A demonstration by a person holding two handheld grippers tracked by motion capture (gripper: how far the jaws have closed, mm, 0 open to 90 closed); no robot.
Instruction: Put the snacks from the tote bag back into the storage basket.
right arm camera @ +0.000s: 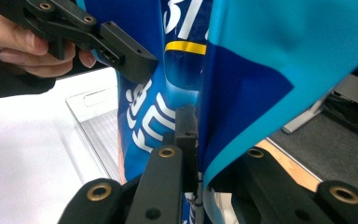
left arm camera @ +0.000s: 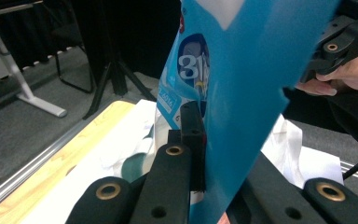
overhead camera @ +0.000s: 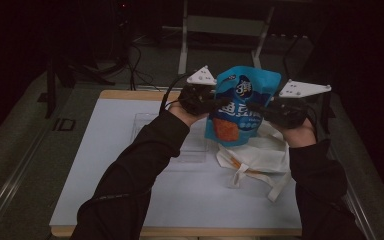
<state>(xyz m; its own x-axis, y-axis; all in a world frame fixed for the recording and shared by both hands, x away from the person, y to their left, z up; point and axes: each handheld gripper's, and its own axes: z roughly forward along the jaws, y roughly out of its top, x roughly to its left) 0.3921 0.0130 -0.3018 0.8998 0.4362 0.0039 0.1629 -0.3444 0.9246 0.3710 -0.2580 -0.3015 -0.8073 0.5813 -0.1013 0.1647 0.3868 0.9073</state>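
A blue snack bag with white lettering and an orange patch hangs upright in the air above the table, held from both sides. My left gripper is shut on the bag's left edge, my right gripper on its right edge. In the left gripper view my jaws pinch the blue bag edge-on at the left gripper, with the other gripper at top right. In the right gripper view the right gripper clamps a fold of the bag; the left gripper bites in from top left.
A white cloth tote bag with straps lies crumpled on the white board under the snack bag. A clear plastic tray sits left of it. The wooden table edge runs behind; dark floor, cables and stand legs lie beyond.
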